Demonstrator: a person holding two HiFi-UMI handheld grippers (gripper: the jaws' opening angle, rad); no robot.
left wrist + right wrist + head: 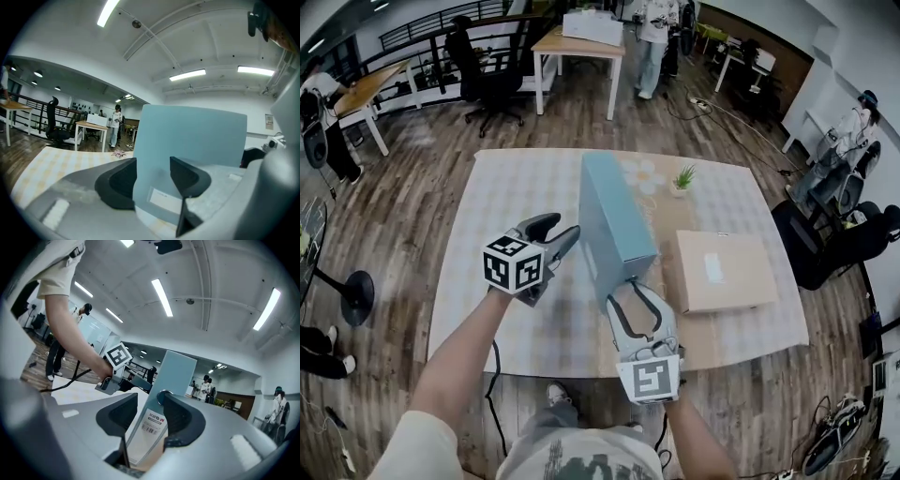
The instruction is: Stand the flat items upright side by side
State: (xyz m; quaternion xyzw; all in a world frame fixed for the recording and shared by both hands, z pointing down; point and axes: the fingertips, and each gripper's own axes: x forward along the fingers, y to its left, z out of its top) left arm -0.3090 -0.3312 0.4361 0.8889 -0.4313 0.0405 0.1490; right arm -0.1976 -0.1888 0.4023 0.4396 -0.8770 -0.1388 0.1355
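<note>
The right tool is clenched on the near end of the blue box, which stands upright on its long edge near the middle of the worktop. The left tool is released, with its tips just at the broad left face of this box. To the right, near the blue box, a brown cardboard box lies flat.
</note>
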